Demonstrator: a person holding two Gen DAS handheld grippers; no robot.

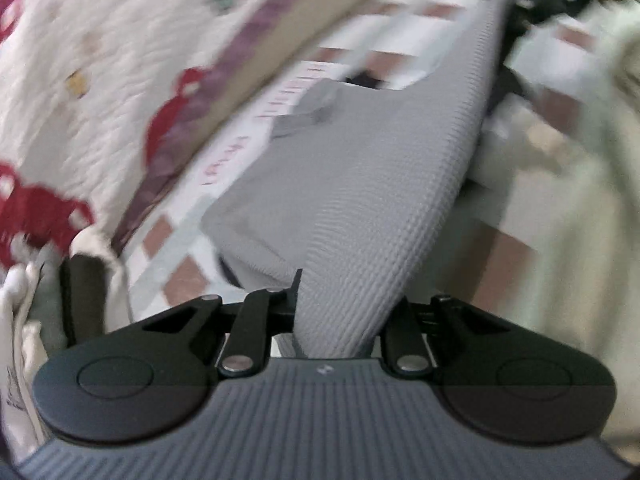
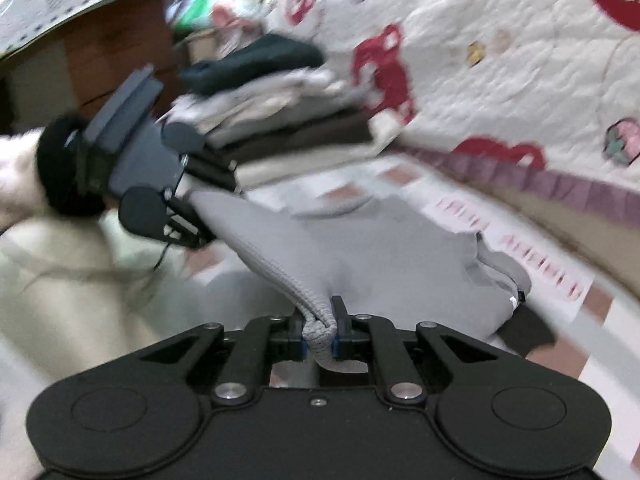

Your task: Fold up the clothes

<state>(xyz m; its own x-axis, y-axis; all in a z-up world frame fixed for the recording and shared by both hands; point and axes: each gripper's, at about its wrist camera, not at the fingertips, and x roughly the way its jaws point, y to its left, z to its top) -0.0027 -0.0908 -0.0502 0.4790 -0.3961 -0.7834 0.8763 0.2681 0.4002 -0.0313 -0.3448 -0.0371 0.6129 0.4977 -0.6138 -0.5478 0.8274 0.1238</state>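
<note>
Right hand-held gripper (image 2: 320,332) pinching ribbed hem, grey waffle-knit garment (image 2: 360,248)

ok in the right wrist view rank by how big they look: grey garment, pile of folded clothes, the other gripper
1. grey garment, spans most of the middle
2. pile of folded clothes
3. left gripper

The pile and left gripper look close in size; the pile lies farther back, so that order is unsure.

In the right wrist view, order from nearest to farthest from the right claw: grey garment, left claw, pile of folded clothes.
1. Grey garment: pinched in the right claw.
2. Left claw: upper left, gripping the garment's other end.
3. Pile of folded clothes: behind it.
</note>
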